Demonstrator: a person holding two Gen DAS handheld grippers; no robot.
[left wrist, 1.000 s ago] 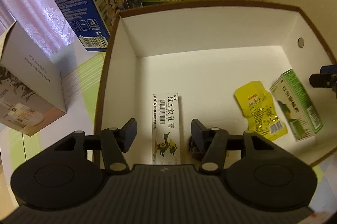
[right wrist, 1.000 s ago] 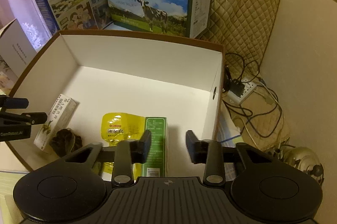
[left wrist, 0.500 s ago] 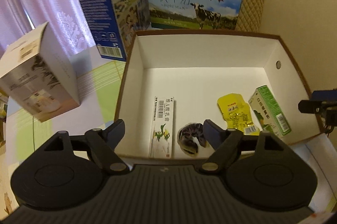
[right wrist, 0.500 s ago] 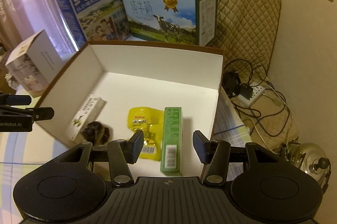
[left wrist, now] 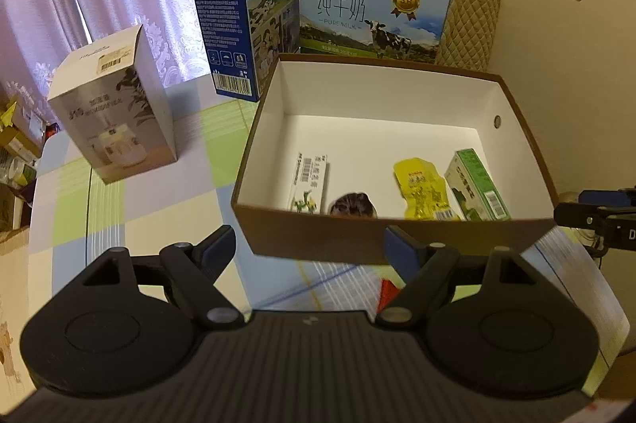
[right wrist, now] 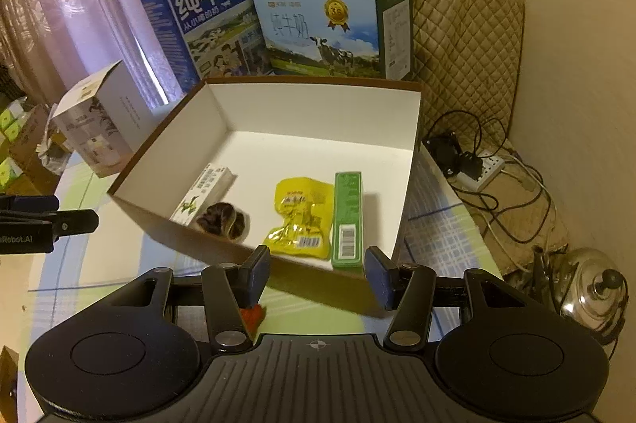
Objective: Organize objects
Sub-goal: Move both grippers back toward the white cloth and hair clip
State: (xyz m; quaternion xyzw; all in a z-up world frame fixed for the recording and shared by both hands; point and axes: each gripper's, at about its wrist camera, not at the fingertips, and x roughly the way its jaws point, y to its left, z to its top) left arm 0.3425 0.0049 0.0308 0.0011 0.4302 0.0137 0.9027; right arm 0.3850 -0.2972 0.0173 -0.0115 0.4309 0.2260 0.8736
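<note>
Both claws, left [left wrist: 308,244] and right [right wrist: 317,274], hang released and empty just short of the brown box [left wrist: 397,240], whose near wall stands between them and the white carton [left wrist: 308,182], dark scrunchie [right wrist: 222,220], yellow pouch [right wrist: 302,216] and green carton [right wrist: 348,220] inside. Milk cases [right wrist: 330,29] rise beyond on the tabletop [left wrist: 139,200].

Both wrist cameras look down from near, sharing the open box [left wrist: 357,238] [right wrist: 302,280].
</note>
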